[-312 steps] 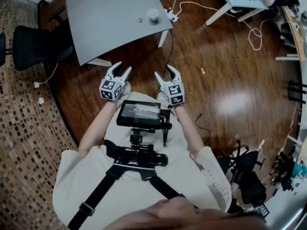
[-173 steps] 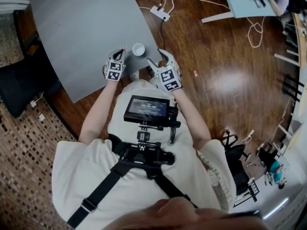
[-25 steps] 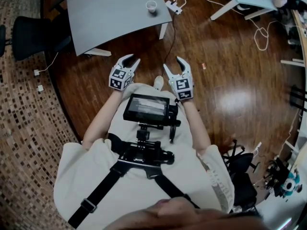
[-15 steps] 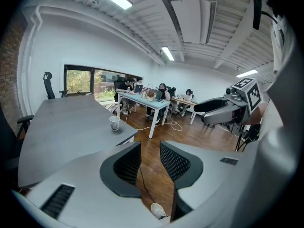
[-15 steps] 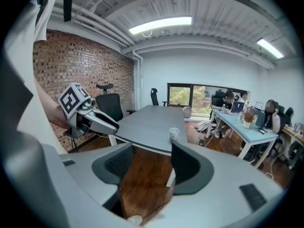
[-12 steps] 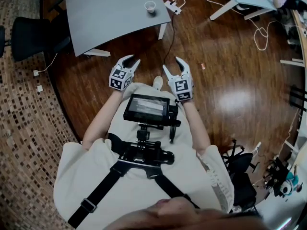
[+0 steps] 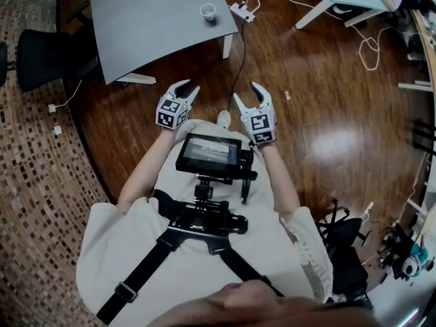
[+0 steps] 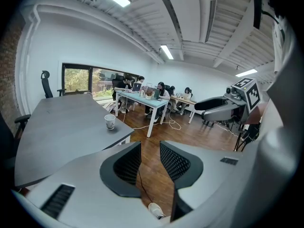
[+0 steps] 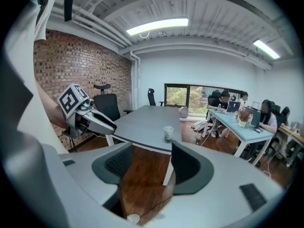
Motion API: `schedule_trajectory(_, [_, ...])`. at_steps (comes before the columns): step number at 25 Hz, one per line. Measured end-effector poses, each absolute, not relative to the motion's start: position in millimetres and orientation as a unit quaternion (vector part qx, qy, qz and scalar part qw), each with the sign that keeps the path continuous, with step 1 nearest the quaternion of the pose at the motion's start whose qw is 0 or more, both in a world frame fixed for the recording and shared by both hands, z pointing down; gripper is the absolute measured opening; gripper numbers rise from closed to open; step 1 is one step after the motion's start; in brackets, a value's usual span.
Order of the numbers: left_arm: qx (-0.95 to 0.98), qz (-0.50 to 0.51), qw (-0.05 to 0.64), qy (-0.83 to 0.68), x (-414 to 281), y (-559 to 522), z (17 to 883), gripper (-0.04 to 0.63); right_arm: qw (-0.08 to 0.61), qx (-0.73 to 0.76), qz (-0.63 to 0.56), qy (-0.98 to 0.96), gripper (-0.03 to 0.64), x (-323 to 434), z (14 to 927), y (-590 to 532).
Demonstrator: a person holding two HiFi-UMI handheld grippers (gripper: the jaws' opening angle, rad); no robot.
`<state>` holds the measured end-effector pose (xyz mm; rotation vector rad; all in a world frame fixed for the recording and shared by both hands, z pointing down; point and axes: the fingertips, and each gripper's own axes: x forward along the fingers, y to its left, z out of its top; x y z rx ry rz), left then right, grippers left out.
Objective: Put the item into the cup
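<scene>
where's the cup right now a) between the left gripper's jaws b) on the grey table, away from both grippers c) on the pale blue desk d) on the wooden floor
b: the paper cup stands on the grey table, well clear of the left gripper and right gripper, both open and empty.

My head view looks steeply down from high above; both gripper views face forward, low, sharing the far-off grey desk (image 7: 150,26) and cup (image 7: 208,11).
</scene>
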<state>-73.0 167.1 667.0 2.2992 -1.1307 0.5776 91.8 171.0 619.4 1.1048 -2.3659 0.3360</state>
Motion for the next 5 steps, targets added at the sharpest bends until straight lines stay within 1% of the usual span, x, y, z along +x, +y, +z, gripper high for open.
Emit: schedule_trajectory(5, [0.848,0.215,0.256,-0.412,-76.9,169.4,670.7,0.126,0.247,0.407,0.11,-0.873,0.276,81.0,600.3,166.1])
